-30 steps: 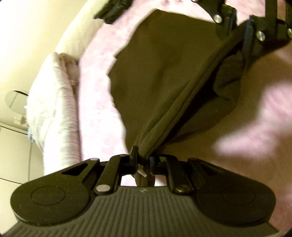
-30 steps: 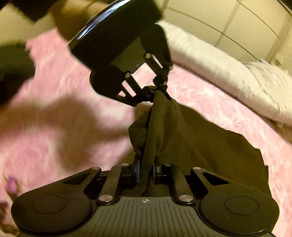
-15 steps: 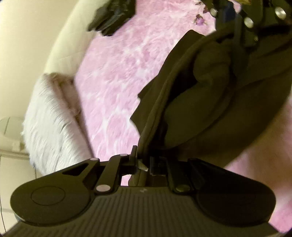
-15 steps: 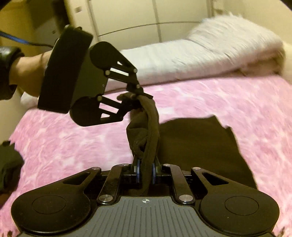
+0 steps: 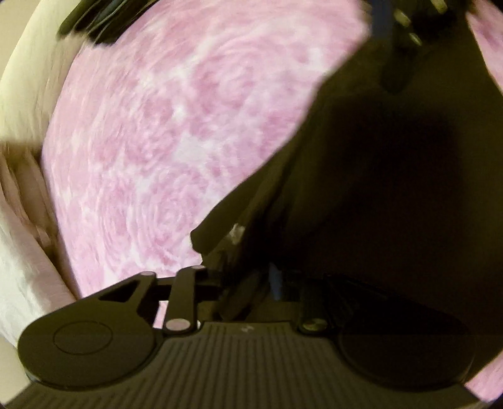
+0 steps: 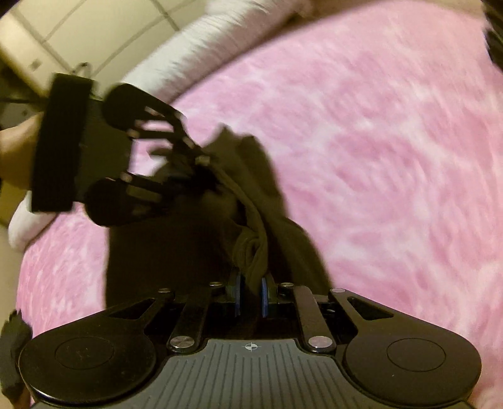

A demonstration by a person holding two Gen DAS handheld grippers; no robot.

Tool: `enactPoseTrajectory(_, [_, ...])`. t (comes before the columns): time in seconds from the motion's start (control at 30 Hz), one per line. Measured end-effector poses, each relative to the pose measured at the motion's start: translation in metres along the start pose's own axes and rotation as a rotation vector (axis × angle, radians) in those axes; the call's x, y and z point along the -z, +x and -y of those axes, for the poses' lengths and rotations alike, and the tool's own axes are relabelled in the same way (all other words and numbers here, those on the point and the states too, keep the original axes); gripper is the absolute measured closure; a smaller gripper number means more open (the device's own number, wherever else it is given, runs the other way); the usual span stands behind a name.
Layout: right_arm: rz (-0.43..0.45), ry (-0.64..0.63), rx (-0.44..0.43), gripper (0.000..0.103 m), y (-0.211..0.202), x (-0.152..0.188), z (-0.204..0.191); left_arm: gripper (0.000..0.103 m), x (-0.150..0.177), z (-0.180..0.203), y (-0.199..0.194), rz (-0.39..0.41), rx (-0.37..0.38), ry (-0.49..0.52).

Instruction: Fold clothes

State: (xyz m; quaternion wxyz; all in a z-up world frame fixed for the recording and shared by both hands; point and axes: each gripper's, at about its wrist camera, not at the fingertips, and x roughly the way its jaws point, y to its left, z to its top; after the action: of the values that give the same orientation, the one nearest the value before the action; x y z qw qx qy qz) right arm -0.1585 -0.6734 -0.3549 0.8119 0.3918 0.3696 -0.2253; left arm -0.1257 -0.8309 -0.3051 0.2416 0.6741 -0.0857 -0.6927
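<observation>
Pink bedspread point(image 6: 377, 141) fills both views, with the dark garment point(image 6: 257, 188) lying folded over itself toward 6 o'clock. Your right gripper point(image 6: 250, 295) pinches a bunched edge of it. Your left gripper point(image 6: 201, 176) has just been opening, cloth between its jaws though no longer clearly gripped. You seem to be laying down a fold; next, release the right and smooth the layers flat.

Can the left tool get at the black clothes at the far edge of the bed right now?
Probably not yet. The left tool sits over the dark garment, cloth between its just-opening jaws; the black clothes lie across open pink bedspread, unobstructed but far.
</observation>
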Motion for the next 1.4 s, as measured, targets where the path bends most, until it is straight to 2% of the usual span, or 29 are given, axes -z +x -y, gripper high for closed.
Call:
enactPoseTrajectory(0.03, [-0.008, 0.021, 0.002, 0.092, 0.001, 0.002, 0.008, 0.064, 0.003, -0.01, -0.001, 0.005, 0.012, -0.062])
enactPoseTrajectory(0.07, [-0.011, 0.033, -0.001, 0.092, 0.0, 0.003, 0.014, 0.064, 0.011, -0.023, -0.004, 0.006, 0.006, -0.136])
enactPoseTrajectory(0.23, [-0.019, 0.075, 0.001, 0.09, -0.011, 0.01, 0.023, 0.065, 0.061, -0.086, -0.013, -0.031, -0.101, -0.484])
enactPoseTrajectory(0.27, [-0.017, 0.09, 0.002, 0.089, -0.013, 0.011, 0.024, 0.069, 0.072, -0.095, -0.015, -0.036, -0.105, -0.557])
enactPoseTrajectory(0.37, [0.005, 0.147, 0.005, 0.081, -0.019, 0.014, 0.025, 0.071, 0.092, -0.103, -0.018, -0.027, -0.045, -0.699])
enactPoseTrajectory(0.43, [0.018, 0.187, 0.002, 0.07, -0.024, 0.019, 0.024, 0.071, 0.092, -0.092, -0.015, -0.01, 0.007, -0.695])
enactPoseTrajectory(0.53, [0.024, 0.226, 0.001, 0.06, -0.029, 0.029, 0.021, 0.071, 0.08, -0.069, -0.006, 0.038, 0.085, -0.628])
enactPoseTrajectory(0.6, [0.011, 0.234, 0.008, 0.059, -0.026, 0.036, 0.019, 0.071, 0.072, -0.059, 0.0, 0.073, 0.124, -0.602])
enactPoseTrajectory(0.7, [0.006, 0.259, 0.002, 0.059, -0.024, 0.045, 0.021, 0.072, 0.062, -0.056, 0.019, 0.076, 0.16, -0.602])
enactPoseTrajectory(0.73, [0.006, 0.268, 0.0, 0.059, -0.023, 0.048, 0.021, 0.078, 0.06, -0.057, 0.024, 0.077, 0.171, -0.609])
enactPoseTrajectory(0.77, [0.01, 0.277, -0.001, 0.06, -0.023, 0.048, 0.022, 0.095, 0.061, -0.06, 0.027, 0.077, 0.183, -0.627])
enactPoseTrajectory(0.8, [0.014, 0.282, 0.0, 0.069, -0.024, 0.047, 0.023, 0.103, 0.061, -0.063, 0.029, 0.078, 0.195, -0.645])
enactPoseTrajectory(0.83, [0.021, 0.282, 0.004, 0.09, -0.027, 0.045, 0.023, 0.103, 0.062, -0.066, 0.028, 0.079, 0.196, -0.66])
enactPoseTrajectory(0.87, [0.027, 0.282, 0.009, 0.094, -0.03, 0.042, 0.022, 0.103, 0.063, -0.069, 0.023, 0.082, 0.18, -0.67])
enactPoseTrajectory(0.97, [0.066, 0.282, 0.018, 0.095, -0.042, 0.032, 0.021, 0.103, 0.07, -0.083, 0.015, 0.092, 0.138, -0.729])
enactPoseTrajectory(1.03, [0.083, 0.275, 0.029, 0.095, -0.045, 0.027, 0.023, 0.103, 0.074, -0.087, 0.019, 0.071, 0.116, -0.743])
enactPoseTrajectory(1.13, [0.066, 0.298, 0.039, 0.095, -0.036, 0.028, 0.029, 0.103, 0.076, -0.09, 0.028, 0.047, 0.121, -0.758])
enactPoseTrajectory(1.2, [0.072, 0.301, 0.032, 0.095, -0.036, 0.028, 0.03, 0.103, 0.079, -0.093, 0.026, 0.061, 0.132, -0.791])
enactPoseTrajectory(1.3, [0.064, 0.279, 0.024, 0.095, -0.035, 0.027, 0.029, 0.089, 0.091, -0.101, 0.02, 0.117, 0.189, -0.9])
enactPoseTrajectory(1.33, [0.057, 0.286, 0.021, 0.095, -0.033, 0.028, 0.031, 0.079, 0.096, -0.104, 0.018, 0.143, 0.227, -0.941])
enactPoseTrajectory(1.4, [0.041, 0.323, 0.011, 0.095, -0.03, 0.031, 0.039, 0.077, 0.099, -0.106, 0.018, 0.175, 0.292, -0.971])
